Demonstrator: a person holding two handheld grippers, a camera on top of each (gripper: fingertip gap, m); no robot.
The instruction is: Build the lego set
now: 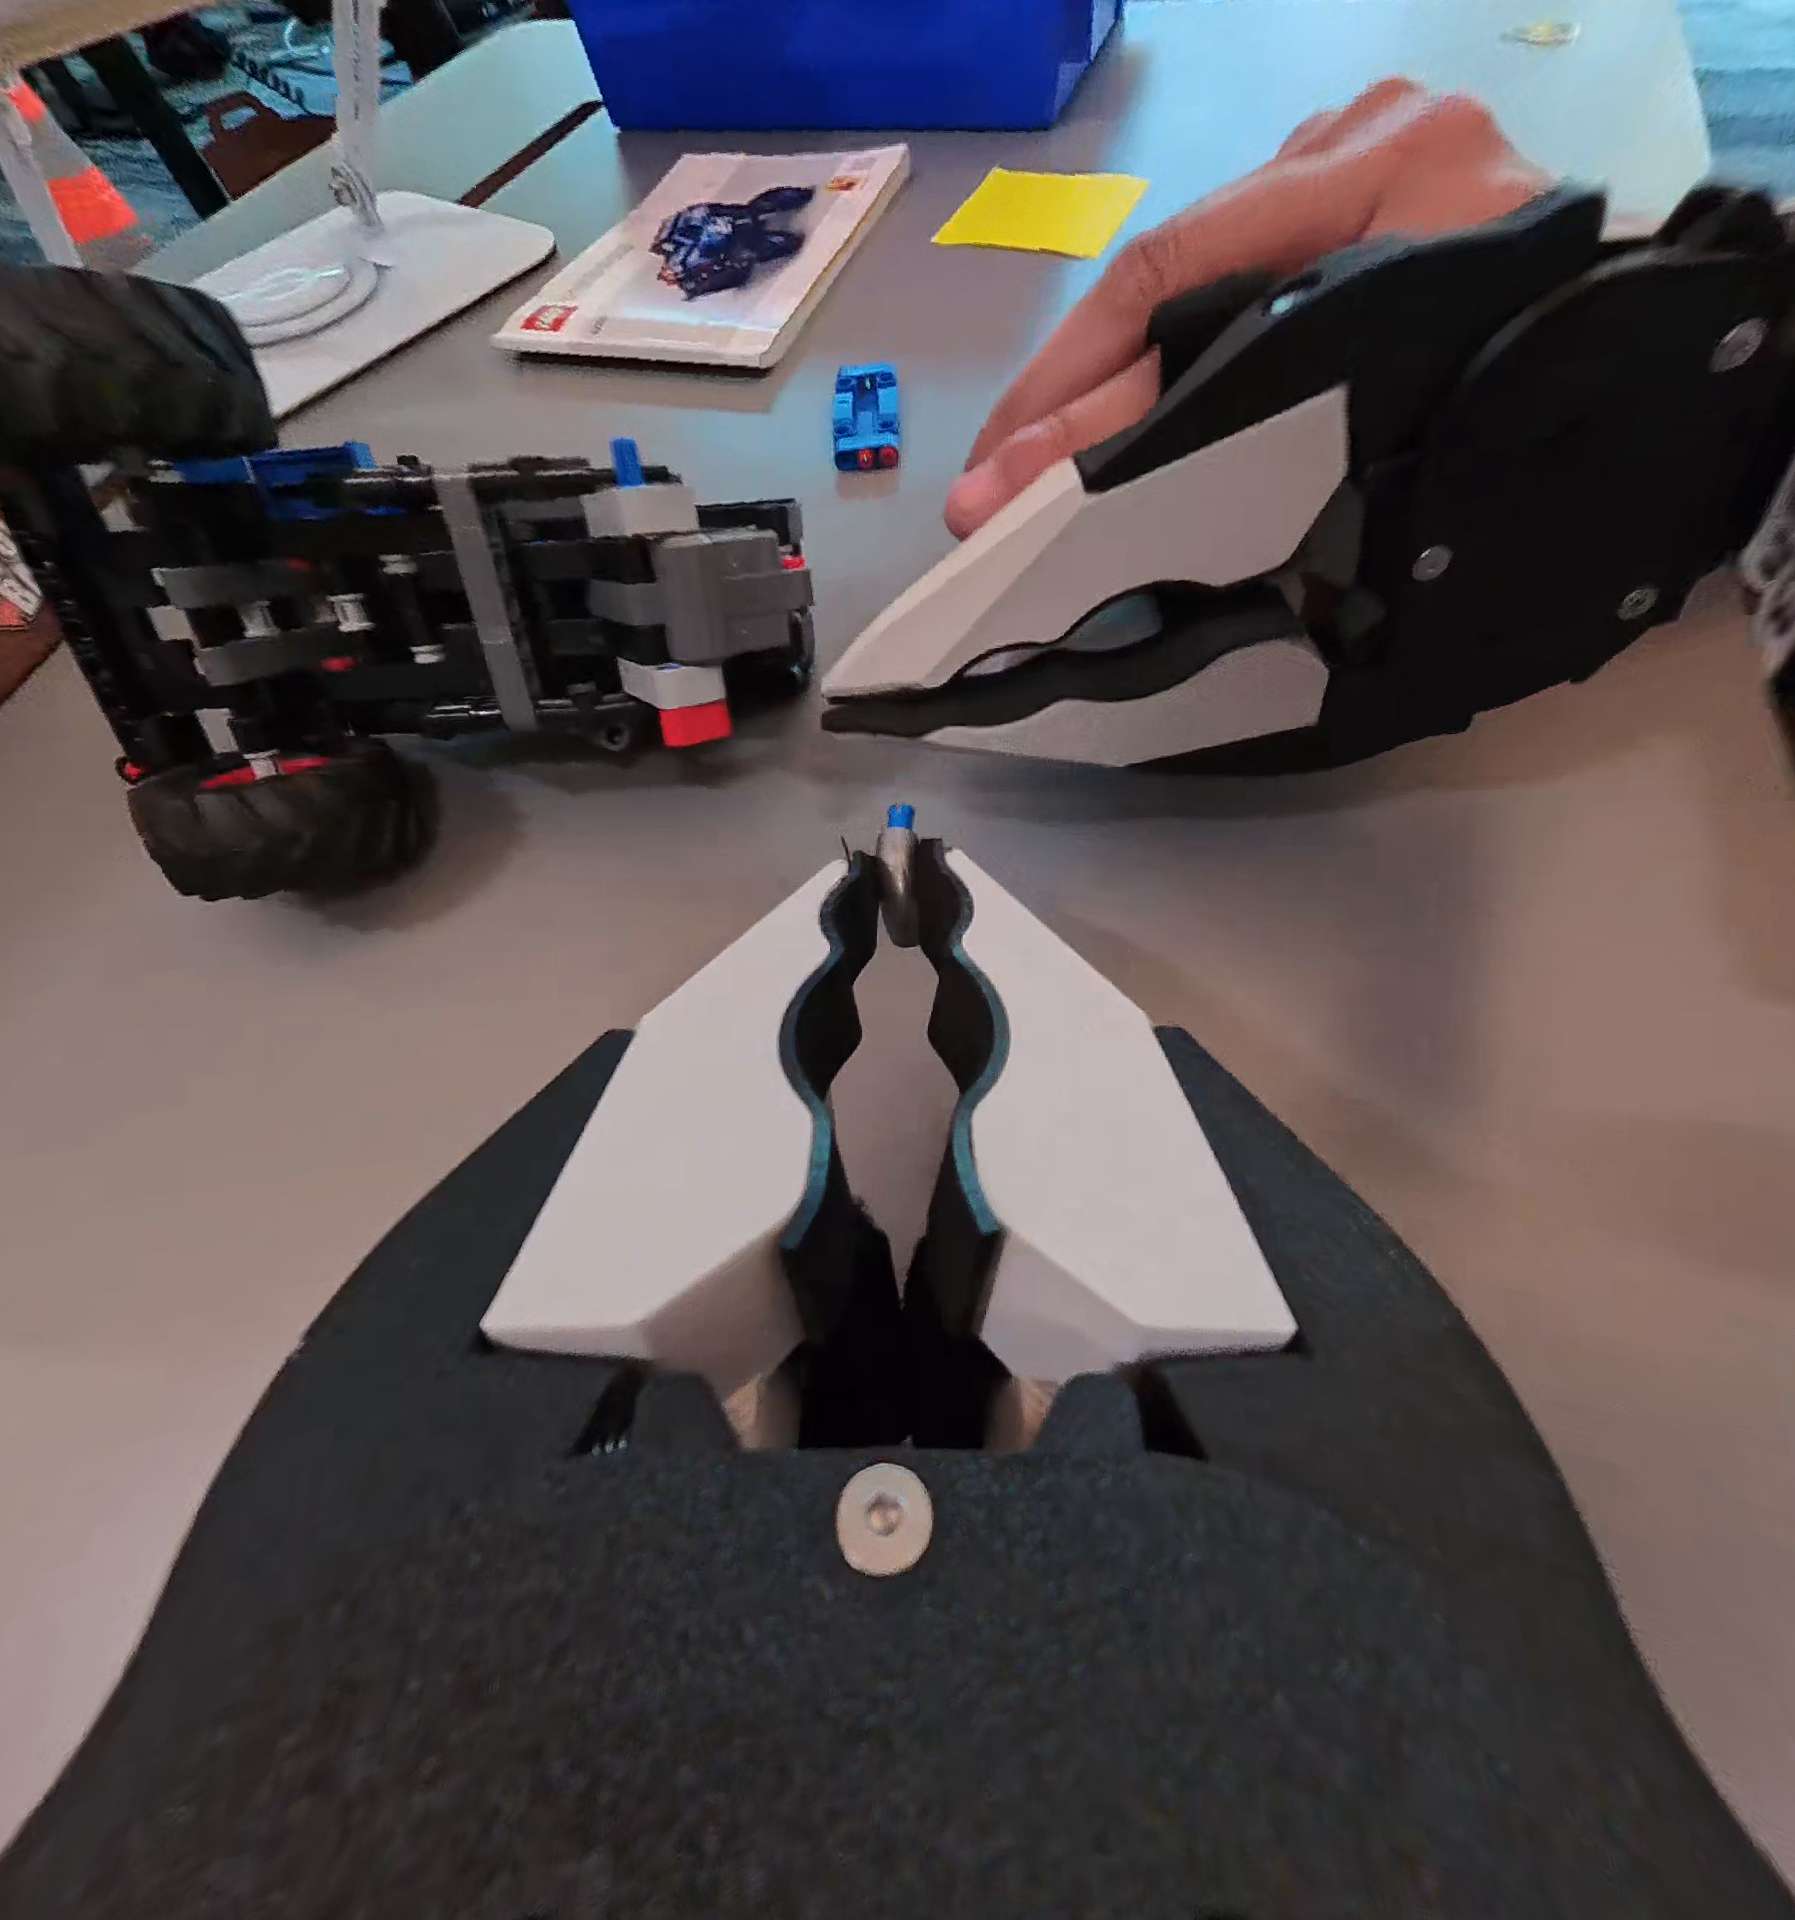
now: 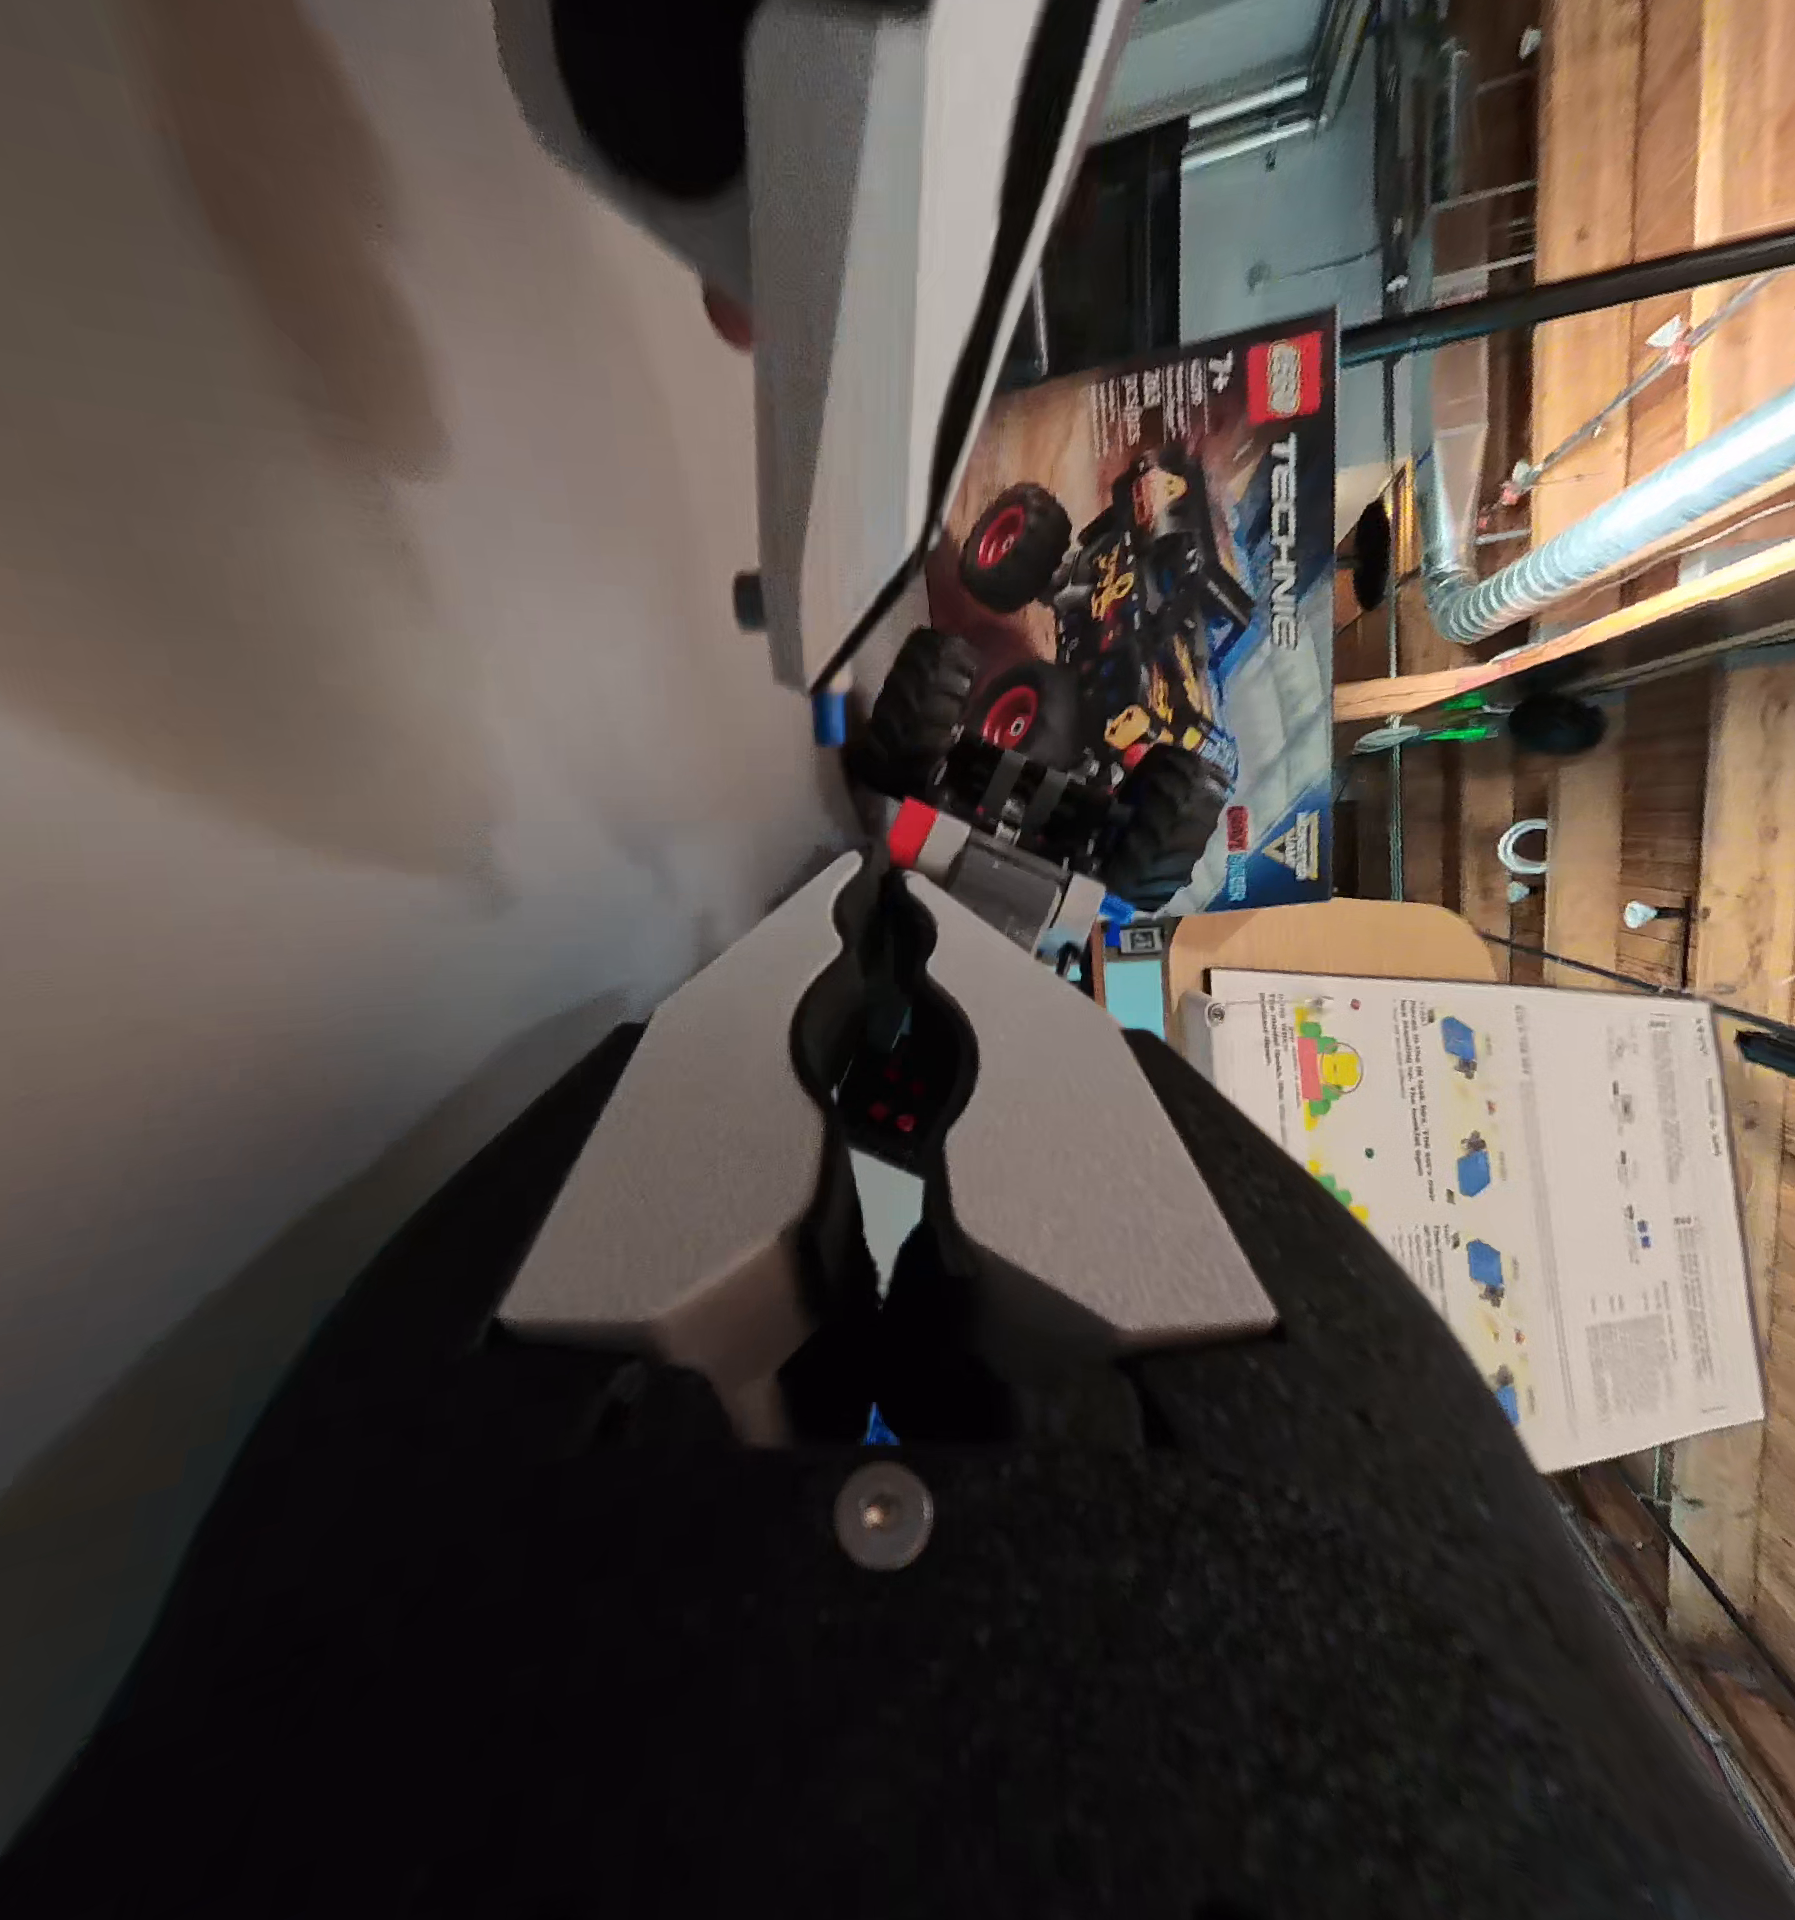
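Note:
My left gripper (image 1: 895, 857) is shut on a small grey piece with a blue pin (image 1: 899, 831) at its tips, held low over the grey table (image 1: 1340, 1039). A black, grey and blue brick-built truck (image 1: 457, 592) lies on its side at the left. My right gripper (image 1: 836, 707), held by a hand (image 1: 1236, 270), is turned on its side with its tips close to the truck's end. In the right wrist view it (image 2: 877, 862) is shut on a thin black piece with red pins (image 2: 891, 1091), with the truck (image 2: 1028, 810) just beyond the tips.
A small blue brick assembly (image 1: 865, 416), a booklet (image 1: 706, 260), a yellow note (image 1: 1044, 211), a blue bin (image 1: 841, 62) and a white stand base (image 1: 373, 281) lie farther back. The set's box (image 2: 1215, 582) and a printed sheet (image 2: 1475, 1195) stand behind the truck. Some 5 centimeters of space lies between my two pairs of fingers.

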